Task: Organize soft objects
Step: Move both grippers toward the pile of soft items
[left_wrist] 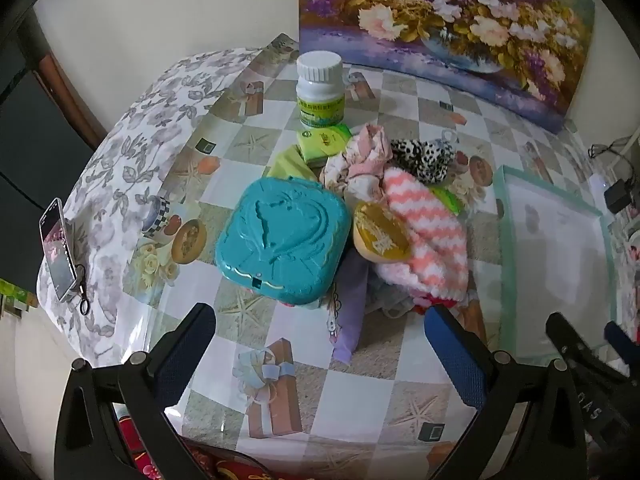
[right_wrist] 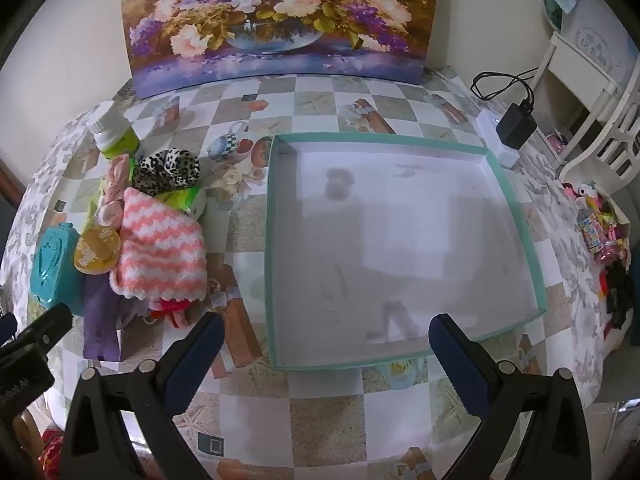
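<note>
Nearest to us, our left tool [left_wrist: 320, 344] hangs over the checked surface [left_wrist: 280, 412] with its blue pads spread wide and nothing between them. Our right tool [right_wrist: 326, 344] is likewise released and empty, its pads standing over the near edge of the shallow teal-rimmed tray [right_wrist: 516, 216], which lies on the right side of the surface.

Just beyond the left tool we see the pile. A purple cloth [left_wrist: 352, 312] lies at its near edge, partly under a teal plastic case [left_wrist: 282, 240]. Beside the case a round yellow tub [left_wrist: 380, 236] leans on a pink-and-white striped knit [left_wrist: 424, 236], with a bit of red fabric [right_wrist: 170, 306] showing under the knit's near hem. Behind these sit a crumpled pink cloth [left_wrist: 360, 160] and a leopard-print piece [left_wrist: 424, 156], then green packets [left_wrist: 324, 140]. Farther back a white-capped bottle [left_wrist: 320, 88] stands upright. At the far edge a flower painting [right_wrist: 280, 20] leans against the wall.
</note>
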